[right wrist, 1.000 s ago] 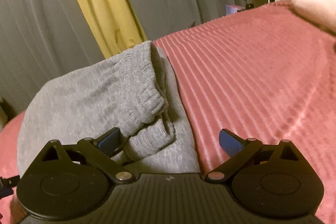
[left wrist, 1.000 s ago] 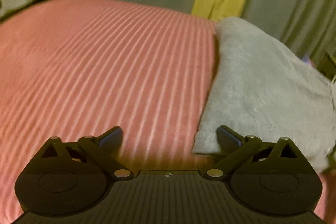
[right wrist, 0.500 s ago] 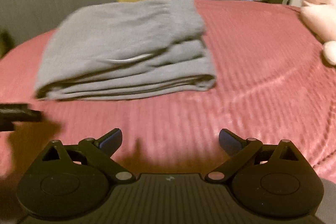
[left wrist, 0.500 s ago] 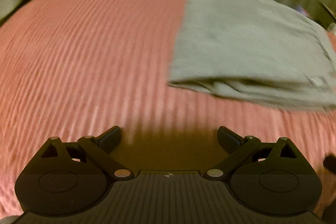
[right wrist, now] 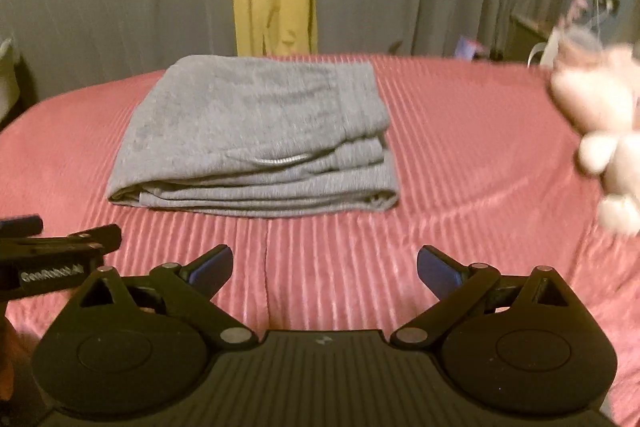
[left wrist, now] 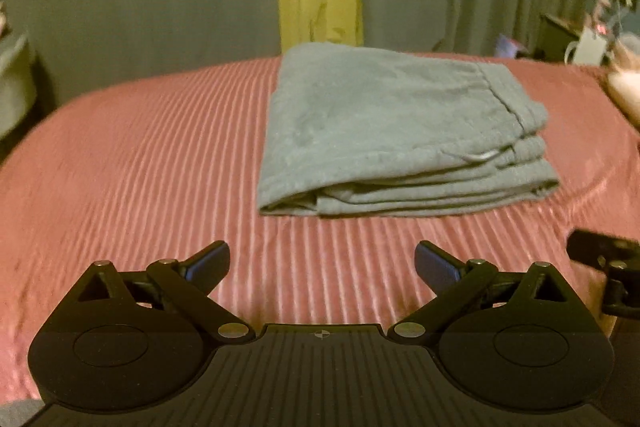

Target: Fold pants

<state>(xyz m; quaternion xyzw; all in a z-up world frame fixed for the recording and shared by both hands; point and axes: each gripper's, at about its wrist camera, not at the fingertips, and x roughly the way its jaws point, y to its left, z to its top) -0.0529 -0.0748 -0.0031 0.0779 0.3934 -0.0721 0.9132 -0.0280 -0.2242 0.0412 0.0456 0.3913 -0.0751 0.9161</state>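
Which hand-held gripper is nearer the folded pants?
Roughly level; cannot tell. Left hand-held gripper sits before the pants' left corner, right hand-held gripper before their right end. Both open, clear of the cloth.

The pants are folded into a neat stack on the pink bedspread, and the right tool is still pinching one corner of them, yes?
Not quite. The pants are folded on the bedspread, but the right gripper pinches nothing: the right wrist view shows its jaws wide apart, short of the stack.
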